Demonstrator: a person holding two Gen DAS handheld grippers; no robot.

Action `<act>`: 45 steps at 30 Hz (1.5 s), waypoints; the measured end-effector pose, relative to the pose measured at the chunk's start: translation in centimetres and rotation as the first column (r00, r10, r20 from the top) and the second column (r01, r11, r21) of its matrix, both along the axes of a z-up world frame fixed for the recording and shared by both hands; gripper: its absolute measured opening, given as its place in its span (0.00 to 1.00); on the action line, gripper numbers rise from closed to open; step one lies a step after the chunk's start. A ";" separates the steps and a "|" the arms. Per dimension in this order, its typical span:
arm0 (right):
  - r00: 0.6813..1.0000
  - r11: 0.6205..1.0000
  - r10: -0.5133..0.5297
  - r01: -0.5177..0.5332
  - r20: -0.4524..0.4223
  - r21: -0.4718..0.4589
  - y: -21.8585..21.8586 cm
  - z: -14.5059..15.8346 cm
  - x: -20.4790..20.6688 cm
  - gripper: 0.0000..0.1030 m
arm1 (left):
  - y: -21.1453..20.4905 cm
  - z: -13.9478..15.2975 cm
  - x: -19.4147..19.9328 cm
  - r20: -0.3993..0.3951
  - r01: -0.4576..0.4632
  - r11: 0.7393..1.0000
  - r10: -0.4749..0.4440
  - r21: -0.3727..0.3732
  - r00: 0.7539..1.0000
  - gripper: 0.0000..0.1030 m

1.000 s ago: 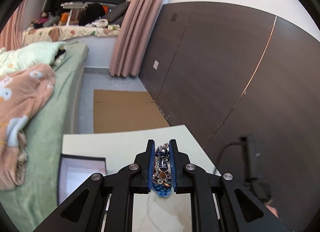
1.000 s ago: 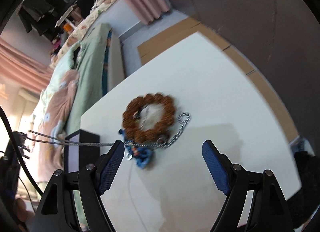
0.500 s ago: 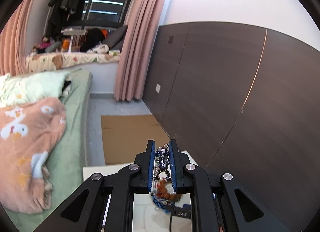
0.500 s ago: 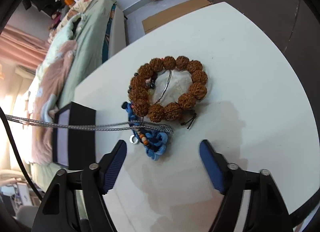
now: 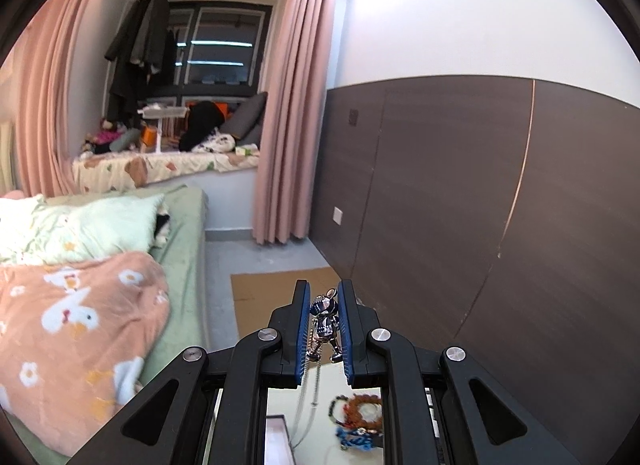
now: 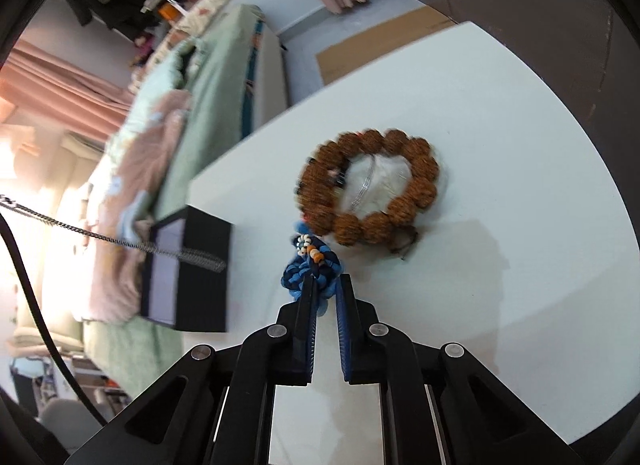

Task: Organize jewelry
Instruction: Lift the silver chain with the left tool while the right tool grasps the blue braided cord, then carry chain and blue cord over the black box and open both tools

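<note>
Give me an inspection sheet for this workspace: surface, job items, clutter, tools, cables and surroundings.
Surface: white table, bare around the jewelry.
Job's things: brown bead bracelet flat on the table; blue cord bracelet beside it; silver chain strung in the air over the black box; figure pendant.
Clutter: nothing seen.
Grippers: left tool shut on the pendant, raised above the table; right tool closed on the cord bracelet at the table.
Cables: black cable at the right view's left edge.
Surroundings: bed, pink curtain, dark wall panels, cardboard on the floor.
</note>
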State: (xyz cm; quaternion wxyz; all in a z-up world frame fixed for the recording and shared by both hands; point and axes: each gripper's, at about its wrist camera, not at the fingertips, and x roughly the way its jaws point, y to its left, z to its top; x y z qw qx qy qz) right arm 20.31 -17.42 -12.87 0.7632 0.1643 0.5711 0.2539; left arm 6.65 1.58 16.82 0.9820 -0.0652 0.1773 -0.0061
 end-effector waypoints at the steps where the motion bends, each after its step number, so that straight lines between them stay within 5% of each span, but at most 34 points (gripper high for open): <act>1: 1.000 1.000 0.002 -0.003 0.005 0.017 -0.2 0.2 0.0 0.11 | 0.1 0.4 -0.1 0.007 -0.006 1.000 0.006 0.009 1.000 0.14; 15: 0.991 0.947 0.056 -0.091 0.123 0.308 2.0 3.8 -1.4 0.11 | 2.1 1.6 -0.3 0.035 -0.083 0.995 0.082 0.059 0.996 0.14; 26: 0.988 0.915 0.046 -0.101 0.147 0.391 3.2 4.6 -1.8 0.11 | 3.9 -1.9 1.4 -0.029 -0.116 0.993 0.116 0.013 0.993 0.14; 38: 0.990 0.907 0.058 -0.105 0.126 0.407 5.0 4.1 -1.4 0.11 | 6.9 -9.8 3.8 -0.228 -0.197 0.974 0.168 -0.112 0.959 0.14; 45: 0.992 0.900 0.059 -0.100 0.107 0.424 6.2 3.5 -1.4 0.11 | 7.3 -15.0 4.6 -0.364 -0.246 0.956 0.175 -0.159 0.915 0.14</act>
